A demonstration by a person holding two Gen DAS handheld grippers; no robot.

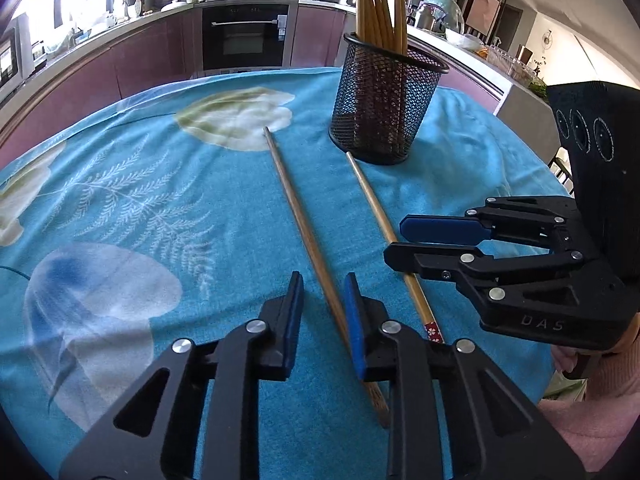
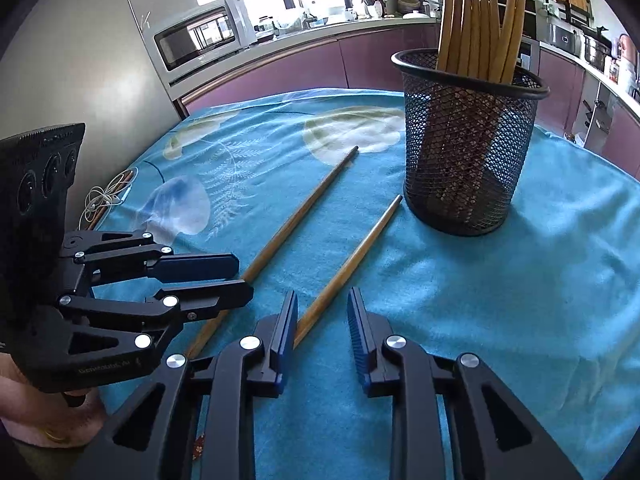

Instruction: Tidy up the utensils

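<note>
Left wrist view shows two loose chopsticks lying on the blue tablecloth in front of the mesh holder, which stands upright and already contains a bundle of chopsticks. The step in hand appears to be the pickup of both remaining chopsticks, one per gripper. The left gripper straddles the darker chopstick; its jaws stand narrowly apart, with the stick running between the pads and lying close against the right-hand pad, though no firm clamp is evident. The right gripper straddles the lighter chopstick; its jaws are likewise apart, and the stick passes just beside the left-hand pad, with a clear gap to the other pad. In the left wrist view the lighter chopstick's thick end, marked with a red floral band, lies nearest the person. The next move probably calls for closing each pair of jaws fully on its stick near the thick end, lifting, tilting the tips down, and carrying them over the holder's rim.
</note>
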